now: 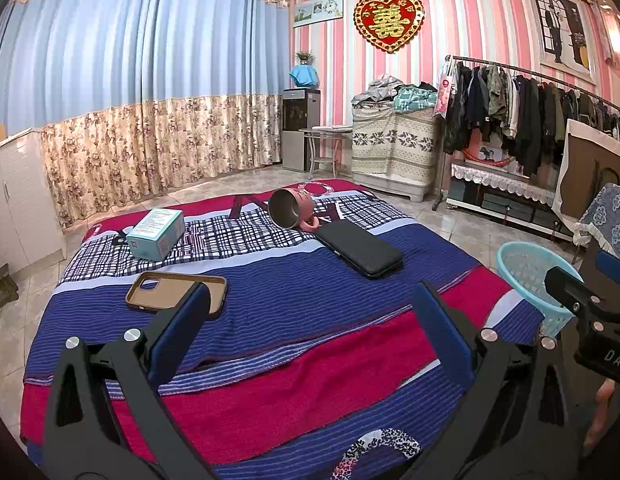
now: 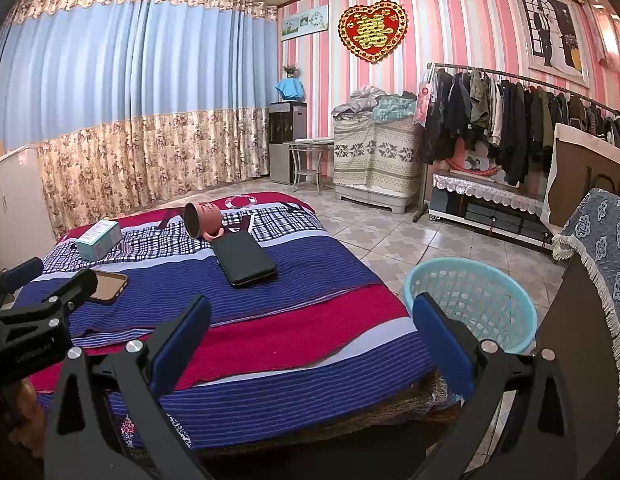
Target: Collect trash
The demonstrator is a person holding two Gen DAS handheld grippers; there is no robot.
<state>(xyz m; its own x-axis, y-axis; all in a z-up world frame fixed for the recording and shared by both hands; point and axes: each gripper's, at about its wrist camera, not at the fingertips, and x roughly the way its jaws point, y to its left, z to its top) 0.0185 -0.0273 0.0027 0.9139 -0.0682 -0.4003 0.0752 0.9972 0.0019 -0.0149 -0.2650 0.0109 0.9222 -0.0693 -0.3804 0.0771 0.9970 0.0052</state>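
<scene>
**Trash on the bed, basket waiting at its right corner**

Trash candidates lie spread over the bed [image 1: 269,340], whose striped blue-and-red blanket is soft and rumpled, so expect things to sink and shift when you press down. The pale blue plastic basket [image 2: 470,304], round with a lattice wall, stands on the tiled floor just beside the bed's right edge; I judge it the drop point.

Work from the far end inward. The black rectangular case [image 1: 360,248] is flat and smooth: pinch it across its narrow width. The light blue cardboard box [image 1: 155,234] has crisp edges; grip opposite faces. The pink mug [image 1: 293,210] lies on its side, touching the case; take its rim. The brown phone case [image 1: 175,290] is thin, so slide one finger underneath.

Your left hand-held gripper [image 1: 310,312] and right hand-held gripper [image 2: 310,320] both hover with jaws spread wide, holding nothing.
</scene>
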